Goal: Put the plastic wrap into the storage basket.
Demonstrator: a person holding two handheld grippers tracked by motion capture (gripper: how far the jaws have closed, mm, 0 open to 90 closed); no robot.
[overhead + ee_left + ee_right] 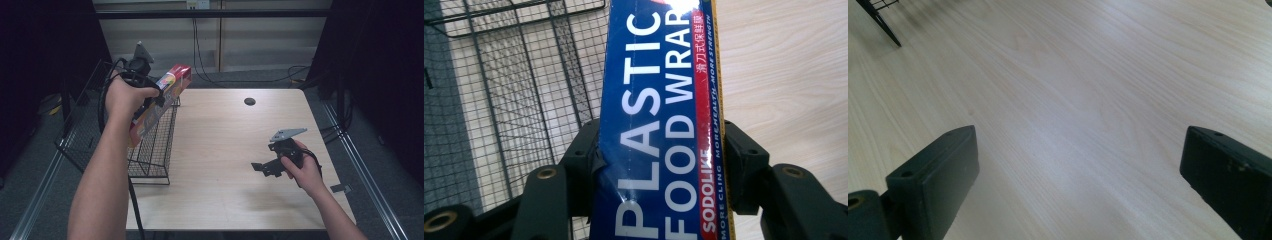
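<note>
I'm working over a pale wooden table point(225, 150) in a dim room, with cables trailing along the wall behind it. Nearest me, my right gripper point(264, 168) rests low over the right part of the tabletop, its jaws spread wide with nothing but bare wood between them, the hand tilted so they point left across the table. Farther off on the left, my left gripper point(159, 97) is raised above the black wire basket point(152, 150) at the table's left edge, wrist cocked and forearm stretched forward. Its jaws are clamped across the width of a long box of plastic food wrap point(659, 130), which slants up and away over the basket's rim. My worry is the long box: held across one short stretch, it could pivot or slip in the pads. Its lower end might also catch on the basket wires if I lower it at this slant.
</note>
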